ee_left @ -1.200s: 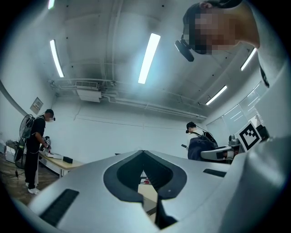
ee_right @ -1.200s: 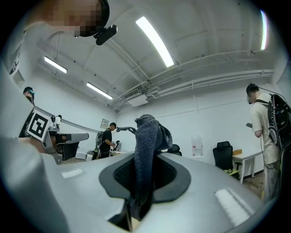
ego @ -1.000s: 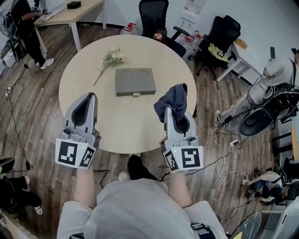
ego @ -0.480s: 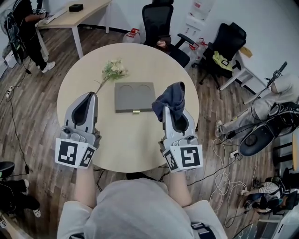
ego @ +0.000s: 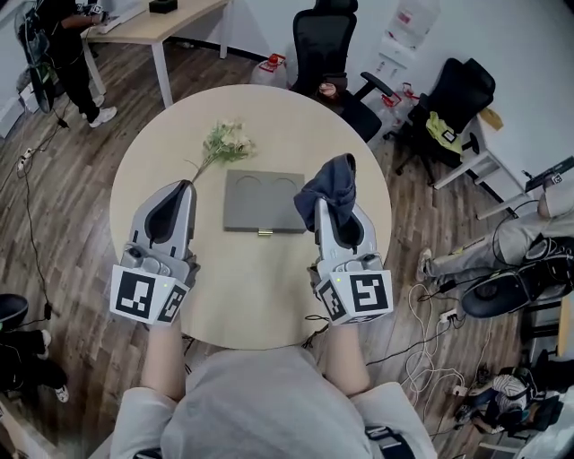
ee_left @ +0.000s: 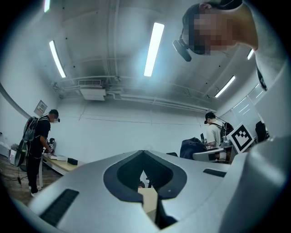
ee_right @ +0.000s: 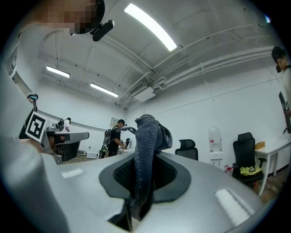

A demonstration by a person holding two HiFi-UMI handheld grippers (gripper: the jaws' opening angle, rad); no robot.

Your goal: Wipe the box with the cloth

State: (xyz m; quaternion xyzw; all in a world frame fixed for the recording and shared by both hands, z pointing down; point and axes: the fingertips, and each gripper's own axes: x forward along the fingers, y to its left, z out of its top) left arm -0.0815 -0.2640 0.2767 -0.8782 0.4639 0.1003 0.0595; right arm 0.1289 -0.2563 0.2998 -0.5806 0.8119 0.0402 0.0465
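Note:
A flat grey box [ego: 263,201] with two round recesses and a small brass clasp lies closed in the middle of the round table [ego: 152,148]. My right gripper [ego: 328,203] hovers at the box's right edge, shut on a dark blue cloth [ego: 330,182] that bunches up above its jaws. In the right gripper view the cloth [ee_right: 146,136] stands upright out of the right gripper [ee_right: 151,154]. My left gripper [ego: 178,190] hangs left of the box, apart from it. In the left gripper view the left gripper [ee_left: 143,153] points at the ceiling, shut and holding nothing.
A sprig of pale flowers [ego: 225,142] lies just behind the box's left corner. Black office chairs [ego: 328,47] stand beyond the table and to the right [ego: 453,103]. A desk [ego: 157,22] and a standing person [ego: 63,45] are at the upper left. Cables [ego: 430,296] lie on the floor at right.
Both grippers and the person have come forward over the table. The grippers now flank the box instead of hanging near the table's front edge. The cloth stays gripped.

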